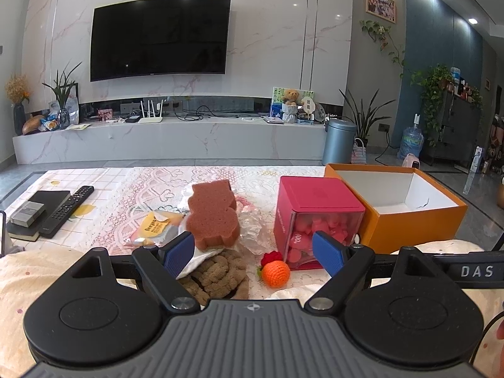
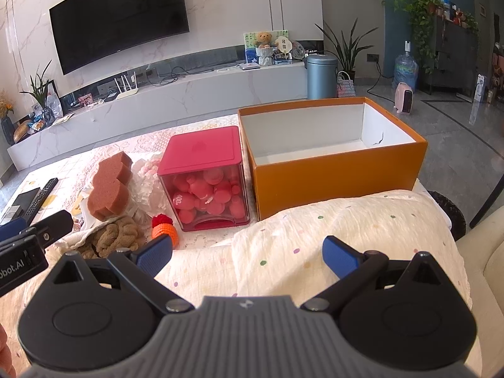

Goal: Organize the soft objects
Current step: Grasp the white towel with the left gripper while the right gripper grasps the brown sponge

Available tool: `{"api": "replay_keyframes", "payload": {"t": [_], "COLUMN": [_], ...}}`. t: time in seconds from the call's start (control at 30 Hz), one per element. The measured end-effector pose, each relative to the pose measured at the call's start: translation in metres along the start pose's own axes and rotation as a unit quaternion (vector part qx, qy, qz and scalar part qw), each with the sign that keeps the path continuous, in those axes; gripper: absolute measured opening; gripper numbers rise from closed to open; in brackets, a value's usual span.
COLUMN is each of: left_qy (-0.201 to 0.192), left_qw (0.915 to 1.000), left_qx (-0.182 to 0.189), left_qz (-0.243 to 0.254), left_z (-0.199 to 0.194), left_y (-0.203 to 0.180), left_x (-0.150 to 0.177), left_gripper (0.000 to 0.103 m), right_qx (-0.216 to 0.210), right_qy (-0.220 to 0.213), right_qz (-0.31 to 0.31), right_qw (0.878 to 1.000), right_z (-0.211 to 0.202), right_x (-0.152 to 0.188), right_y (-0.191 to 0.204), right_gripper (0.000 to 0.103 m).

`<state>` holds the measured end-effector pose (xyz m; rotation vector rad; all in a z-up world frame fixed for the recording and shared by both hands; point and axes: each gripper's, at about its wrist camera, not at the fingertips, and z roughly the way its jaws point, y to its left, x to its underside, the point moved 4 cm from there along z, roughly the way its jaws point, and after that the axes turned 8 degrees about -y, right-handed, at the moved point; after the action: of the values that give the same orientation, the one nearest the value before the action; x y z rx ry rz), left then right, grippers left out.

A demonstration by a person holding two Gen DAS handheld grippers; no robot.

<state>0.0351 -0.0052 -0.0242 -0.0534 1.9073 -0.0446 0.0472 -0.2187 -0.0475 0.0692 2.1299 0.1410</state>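
A brown bear-shaped sponge (image 1: 212,217) (image 2: 108,189) lies on a pile with a brown knitted cloth (image 1: 217,274) (image 2: 116,234) in front of it. An orange and red crochet ball (image 1: 275,271) (image 2: 163,225) sits beside them. An open orange box (image 1: 400,201) (image 2: 334,154) with a white, empty inside stands at the right. My left gripper (image 1: 256,253) is open above the knitted cloth and the ball, holding nothing. My right gripper (image 2: 249,255) is open over a cream dotted blanket (image 2: 330,236), holding nothing.
A red box with a clear front full of pink pieces (image 1: 315,217) (image 2: 204,179) stands between the pile and the orange box. Crumpled clear plastic (image 1: 252,226), a yellow packet (image 1: 154,225), a remote (image 1: 67,211) and books (image 1: 34,211) lie on the lace tablecloth (image 1: 151,182).
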Motion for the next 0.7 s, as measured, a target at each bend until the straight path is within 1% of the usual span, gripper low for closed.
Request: {"api": "replay_keyframes", "payload": {"t": [0.03,0.07,0.1,0.13,0.2,0.27,0.3,0.37,0.4,0.43,0.47,0.5,0.57,0.63,0.7], "left_qy": [0.001,0.004,0.009,0.013,0.019,0.027,0.03,0.039,0.042,0.047,0.051,0.053,0.058,0.066,0.072], "left_qw": [1.0,0.9999,0.9997,0.9993,0.9993,0.9992,0.999,0.9985,0.9982,0.998,0.998,0.9982,0.9983,0.9977,0.9971], "left_qx": [0.001,0.006,0.012,0.016,0.014,0.013,0.014,0.019,0.022,0.023,0.022,0.018,0.007,0.005,-0.002], "left_qz": [-0.003,-0.011,-0.022,-0.03,-0.027,-0.025,-0.028,-0.035,-0.037,-0.035,-0.029,-0.018,0.0,0.016,0.025], "left_z": [0.0,0.001,0.001,0.001,0.001,0.003,0.004,0.008,0.01,0.012,0.015,0.017,0.023,0.029,0.036], "left_y": [0.003,0.007,0.012,0.016,0.024,0.031,0.034,0.04,0.042,0.044,0.046,0.047,0.05,0.052,0.055], "left_x": [0.0,0.001,0.002,0.003,0.007,0.01,0.013,0.016,0.018,0.019,0.02,0.022,0.025,0.028,0.029], "left_gripper": [0.096,0.091,0.089,0.088,0.088,0.088,0.088,0.086,0.084,0.079,0.075,0.074,0.069,0.066,0.066], "right_qx": [-0.002,-0.004,-0.008,-0.017,-0.034,-0.049,-0.056,-0.069,-0.078,-0.089,-0.099,-0.105,-0.115,-0.123,-0.133], "right_qy": [-0.003,-0.009,-0.018,-0.03,-0.05,-0.054,-0.052,-0.042,-0.033,-0.021,-0.008,0.002,0.015,0.023,0.033], "right_qz": [-0.001,-0.001,-0.001,0.0,0.0,-0.01,-0.017,-0.026,-0.028,-0.03,-0.031,-0.033,-0.045,-0.058,-0.066], "right_qw": [1.0,1.0,1.0,0.999,0.998,0.997,0.997,0.996,0.996,0.995,0.995,0.994,0.992,0.99,0.988], "right_z": [0.0,-0.001,-0.002,-0.003,-0.005,-0.004,-0.002,0.005,0.01,0.015,0.02,0.025,0.035,0.043,0.052], "right_x": [0.0,0.0,0.001,0.001,0.002,0.003,0.003,0.005,0.006,0.008,0.01,0.011,0.013,0.015,0.017], "right_y": [0.001,0.002,0.002,0.003,0.007,0.014,0.018,0.024,0.027,0.031,0.034,0.038,0.046,0.055,0.062], "right_gripper": [0.1,0.1,0.1,0.1,0.1,0.099,0.097,0.088,0.08,0.075,0.073,0.069,0.066,0.066,0.066]}}
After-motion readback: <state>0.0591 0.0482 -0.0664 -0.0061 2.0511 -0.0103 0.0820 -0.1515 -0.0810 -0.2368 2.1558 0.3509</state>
